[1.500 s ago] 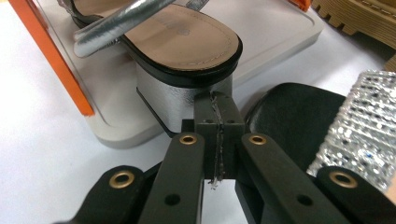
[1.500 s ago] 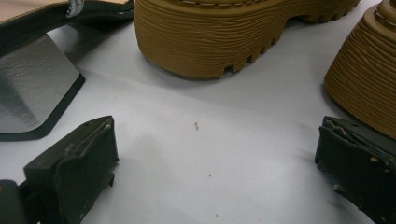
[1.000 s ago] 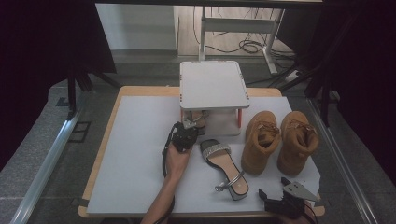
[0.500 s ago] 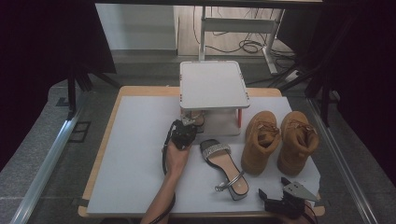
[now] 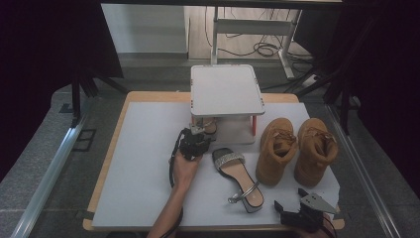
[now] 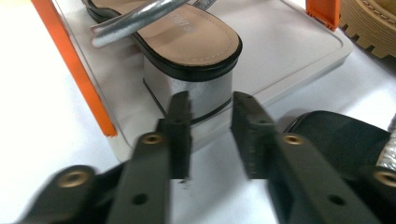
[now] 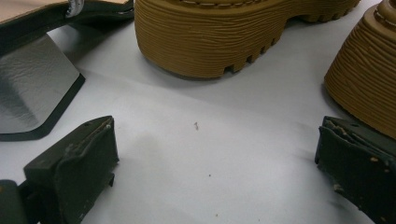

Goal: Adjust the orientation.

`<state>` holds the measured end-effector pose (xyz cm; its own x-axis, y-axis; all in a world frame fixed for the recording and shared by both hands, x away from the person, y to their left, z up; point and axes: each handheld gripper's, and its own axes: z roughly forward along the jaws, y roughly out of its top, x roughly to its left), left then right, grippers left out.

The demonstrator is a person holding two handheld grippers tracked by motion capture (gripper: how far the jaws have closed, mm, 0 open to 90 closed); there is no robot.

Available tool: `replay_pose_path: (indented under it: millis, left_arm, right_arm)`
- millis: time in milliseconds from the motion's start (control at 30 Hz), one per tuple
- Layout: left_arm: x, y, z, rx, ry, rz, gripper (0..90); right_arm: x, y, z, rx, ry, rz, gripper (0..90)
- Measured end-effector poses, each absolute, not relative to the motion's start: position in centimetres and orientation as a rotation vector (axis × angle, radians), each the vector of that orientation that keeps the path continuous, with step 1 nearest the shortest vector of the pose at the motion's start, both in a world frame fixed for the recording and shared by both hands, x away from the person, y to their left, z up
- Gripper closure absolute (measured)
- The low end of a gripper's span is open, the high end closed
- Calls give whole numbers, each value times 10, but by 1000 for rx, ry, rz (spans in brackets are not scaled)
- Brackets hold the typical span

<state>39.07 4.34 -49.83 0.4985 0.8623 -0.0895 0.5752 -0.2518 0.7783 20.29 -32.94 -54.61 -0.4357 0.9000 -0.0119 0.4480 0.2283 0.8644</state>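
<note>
The left hand-held gripper (image 6: 211,135), jaws just parting and empty, faces the stiff, light silver block-heeled sandal (image 6: 187,56) at 12 o'clock; grip its heel.

Sandal heel (image 6: 187,91): glossy silver, leather-like.
Sandal strap (image 6: 135,21): shiny metallic.
Boot sole (image 7: 210,35): matt, ribbed rubber.
Table cover (image 5: 143,163): smooth, matt white.

Two silver sandals (image 5: 237,176) (image 6: 187,37), two tan boots (image 5: 276,148) (image 5: 313,148) (one rack (image 5: 225,89)).

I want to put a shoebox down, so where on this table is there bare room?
The white mat is bare left of the left tongs. Crowded: the white shelf stand, silver block-heel sandal and tan suede boots on the right.
</note>
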Motion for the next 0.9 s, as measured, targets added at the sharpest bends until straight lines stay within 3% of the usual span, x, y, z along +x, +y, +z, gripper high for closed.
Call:
replay_pose_path:
  millis: [167,633,900]
  left_arm:
    - [388,48,-496,1953,1179,478,501]
    - [383,58,-492,1948,1194,451,310]
    - [373,68,-490,1981,1186,425,273]
  right_arm:
    - [203,-329,-546,1234,1985,1131,0]
    - [203,-329,-546,1233,1984,1131,0]
    - [203,-329,-546,1234,1984,1131,0]
